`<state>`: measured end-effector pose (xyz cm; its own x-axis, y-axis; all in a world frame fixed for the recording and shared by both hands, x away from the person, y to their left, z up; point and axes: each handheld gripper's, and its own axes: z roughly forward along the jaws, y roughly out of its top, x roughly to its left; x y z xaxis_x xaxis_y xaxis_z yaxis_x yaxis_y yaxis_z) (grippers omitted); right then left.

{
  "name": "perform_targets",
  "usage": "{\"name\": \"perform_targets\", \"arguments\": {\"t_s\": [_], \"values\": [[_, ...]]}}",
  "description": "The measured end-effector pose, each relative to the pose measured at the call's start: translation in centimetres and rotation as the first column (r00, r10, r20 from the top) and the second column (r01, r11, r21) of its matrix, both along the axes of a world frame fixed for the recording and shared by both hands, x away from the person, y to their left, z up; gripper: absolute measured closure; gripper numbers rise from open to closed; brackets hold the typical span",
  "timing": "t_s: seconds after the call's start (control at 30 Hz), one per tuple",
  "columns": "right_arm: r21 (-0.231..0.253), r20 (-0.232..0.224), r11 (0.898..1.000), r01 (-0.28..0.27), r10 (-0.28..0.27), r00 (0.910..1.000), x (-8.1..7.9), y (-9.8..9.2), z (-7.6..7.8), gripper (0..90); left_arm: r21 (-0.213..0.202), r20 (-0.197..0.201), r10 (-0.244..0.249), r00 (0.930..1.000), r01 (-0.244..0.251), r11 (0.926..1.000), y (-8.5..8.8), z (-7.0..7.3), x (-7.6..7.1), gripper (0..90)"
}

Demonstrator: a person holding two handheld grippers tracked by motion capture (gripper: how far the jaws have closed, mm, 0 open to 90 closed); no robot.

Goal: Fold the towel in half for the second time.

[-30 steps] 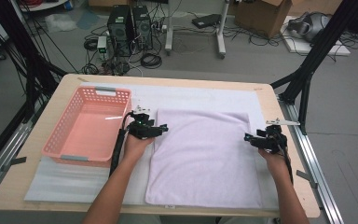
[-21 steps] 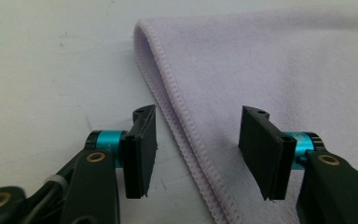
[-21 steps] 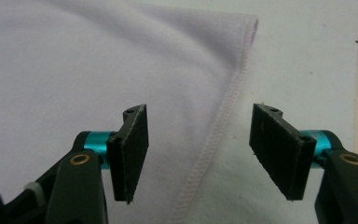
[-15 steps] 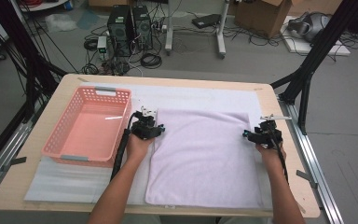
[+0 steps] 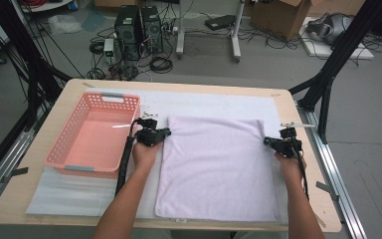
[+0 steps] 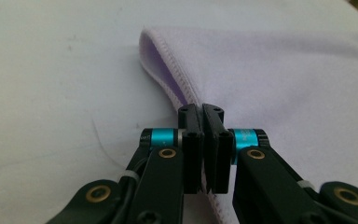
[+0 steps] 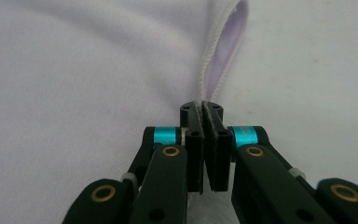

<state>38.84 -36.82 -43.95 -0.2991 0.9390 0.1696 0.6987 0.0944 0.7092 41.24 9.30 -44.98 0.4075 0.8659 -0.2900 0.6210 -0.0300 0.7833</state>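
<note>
Both sets of jaws have just been closing, and now my left hand-held gripper (image 6: 203,110) pinches the towel's (image 5: 219,164) left edge while my right hand-held gripper (image 7: 204,108) pinches its right edge. Farther off, the towel lies flat on the table (image 5: 298,112), beside the pink basket (image 5: 97,134). My pads hide the pinched hems.

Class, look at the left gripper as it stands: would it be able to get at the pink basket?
Probably not yet. The left gripper is shut on the towel edge, so it is occupied. The pink basket sits just beside it with nothing between; after letting go, it likely would.
</note>
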Motion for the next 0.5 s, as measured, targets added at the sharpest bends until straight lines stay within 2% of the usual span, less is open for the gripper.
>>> {"name": "perform_targets", "arguments": {"t_s": [0.07,0.17,0.23,0.27,0.37,0.5], "values": [[0.052,0.028,0.999,0.013,-0.015,0.9995,-0.2,-0.6,0.4,87.8,-0.032,0.026,0.009,0.9996,-0.009,0.9995,0.2,0.7,-0.2,86.4],[0.061,0.069,0.998,0.013,-0.017,0.9975,-0.5,-1.0,1.0,87.7,-0.055,0.039,0.01,0.9992,-0.008,0.9985,0.4,1.2,-0.4,86.5],[0.068,0.076,0.998,0.007,-0.013,0.997,-0.7,-1.1,1.3,87.8,-0.062,0.042,0.005,0.9991,-0.002,0.9981,0.5,1.4,-0.6,86.5],[0.089,0.088,0.996,-0.001,-0.007,0.9961,-1.2,-1.3,1.7,87.7,-0.06,0.046,-0.001,0.9989,0.004,0.9982,0.6,1.7,-0.8,86.5],[0.096,0.106,0.995,-0.021,0.011,0.9944,-1.9,-1.4,2.4,87.7,-0.061,0.044,-0.019,0.9988,0.021,0.9979,0.8,2.3,-1.5,86.4],[0.104,0.119,0.994,-0.046,0.033,0.9923,-2.9,-1.4,3.0,87.6,-0.025,0.043,-0.055,0.9975,0.056,0.9981,0.8,3.5,-2.7,86.4]]}}
